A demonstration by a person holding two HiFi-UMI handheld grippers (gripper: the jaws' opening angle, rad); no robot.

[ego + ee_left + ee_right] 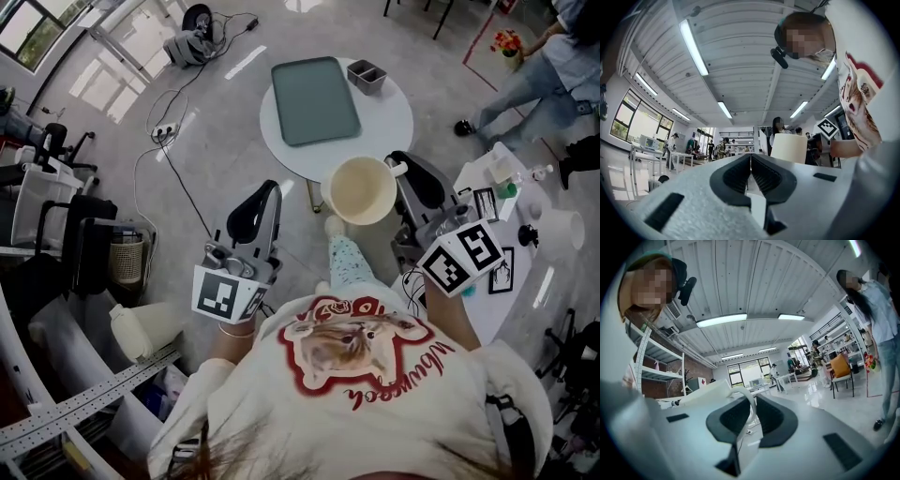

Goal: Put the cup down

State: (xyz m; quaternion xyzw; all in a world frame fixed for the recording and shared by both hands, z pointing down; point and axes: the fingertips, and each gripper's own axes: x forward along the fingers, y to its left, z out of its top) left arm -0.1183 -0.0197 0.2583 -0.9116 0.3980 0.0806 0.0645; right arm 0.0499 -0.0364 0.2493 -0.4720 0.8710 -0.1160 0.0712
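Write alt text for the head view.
Seen from above, a person's right gripper holds a cream cup by its handle, near the edge of a round white table bearing a grey tray. The left gripper is shut and empty.

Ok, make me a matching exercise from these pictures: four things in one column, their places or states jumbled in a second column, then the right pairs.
Things
1. cup
2. tray
3. left gripper
4. grey box

Places or states
A. jaws together, nothing between them
B. lies flat across the middle of the round table
C. held by its handle in the right gripper
D. stands near the table's rim, beside the tray

Pairs: 1-C, 2-B, 3-A, 4-D
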